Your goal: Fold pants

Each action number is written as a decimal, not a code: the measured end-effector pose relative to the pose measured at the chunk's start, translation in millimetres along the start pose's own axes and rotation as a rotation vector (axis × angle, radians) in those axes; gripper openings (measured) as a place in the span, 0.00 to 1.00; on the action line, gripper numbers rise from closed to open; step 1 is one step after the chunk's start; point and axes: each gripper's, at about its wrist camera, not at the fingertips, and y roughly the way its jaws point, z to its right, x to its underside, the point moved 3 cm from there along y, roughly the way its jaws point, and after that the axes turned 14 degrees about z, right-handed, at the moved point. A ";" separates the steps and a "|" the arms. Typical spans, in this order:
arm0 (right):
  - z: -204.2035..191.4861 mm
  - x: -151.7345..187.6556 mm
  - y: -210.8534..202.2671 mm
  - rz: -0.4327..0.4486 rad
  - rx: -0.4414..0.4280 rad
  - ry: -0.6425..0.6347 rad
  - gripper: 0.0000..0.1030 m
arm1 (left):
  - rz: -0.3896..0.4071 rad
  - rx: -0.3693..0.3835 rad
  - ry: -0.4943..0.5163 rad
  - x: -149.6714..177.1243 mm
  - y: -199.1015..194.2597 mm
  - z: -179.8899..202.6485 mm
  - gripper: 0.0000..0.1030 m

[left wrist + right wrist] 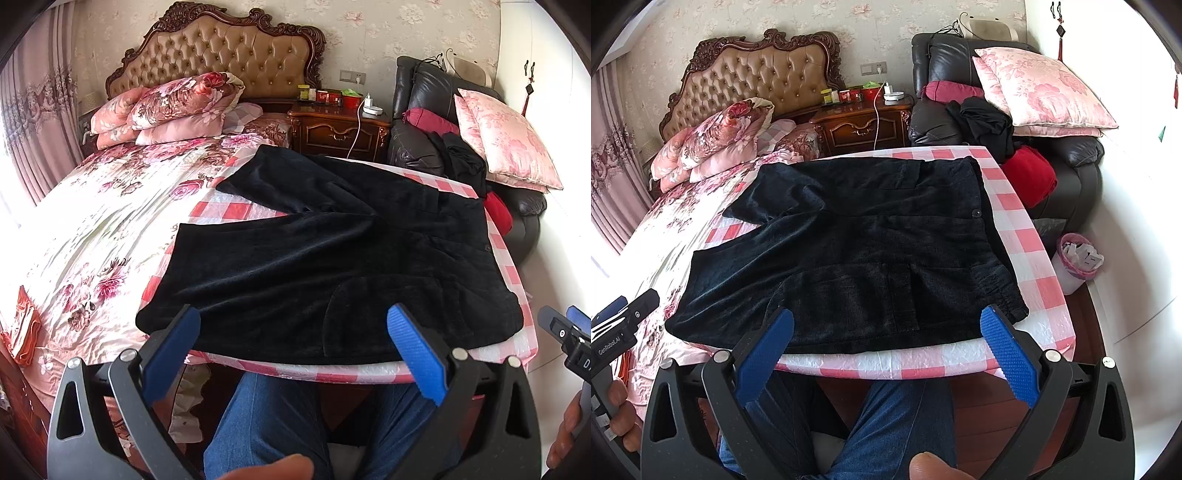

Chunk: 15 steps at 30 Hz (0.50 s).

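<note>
the black pants (332,254) are laid out across the middle of both views, on a small table with a pink and white checked cloth (513,273). the waistband with its button is toward the right of the frame and the two legs run off to the left, one at mid frame and one higher up, with a gap between them at the upper left. the near leg's hem appears to hang past the table edge at the left.

the left gripper (291,332) is held wide open with nothing between its blue pads (173,354), just short of the near edge of the fabric at the bottom of the frame. same story for the right gripper (886,332): spread apart, empty, hovering over the near edge by the waist corner at lower right.

so no fold looks made yet, and the first one is probably leg over leg. to do it well, the near edge should be pinched at two spots well apart, one near the waist, one toward the hem, and only the top layer of the garment should be caught, not the cloth under it. the fabric looks like soft velvet, so it will likely sag between the grips. both ends are best lifted together and carried toward the top of the frame evenly, so the legs land stacked.
</note>
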 end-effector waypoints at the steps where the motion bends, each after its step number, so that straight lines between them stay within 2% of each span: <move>1: 0.5 -0.6 0.2 0.000 -0.001 -0.001 0.95 | 0.000 0.000 0.000 0.1 0.0 0.1 0.99; 15: -2.5 0.6 -0.1 0.001 -0.001 -0.001 0.95 | -0.002 -0.001 -0.005 1.8 5.2 -2.1 0.99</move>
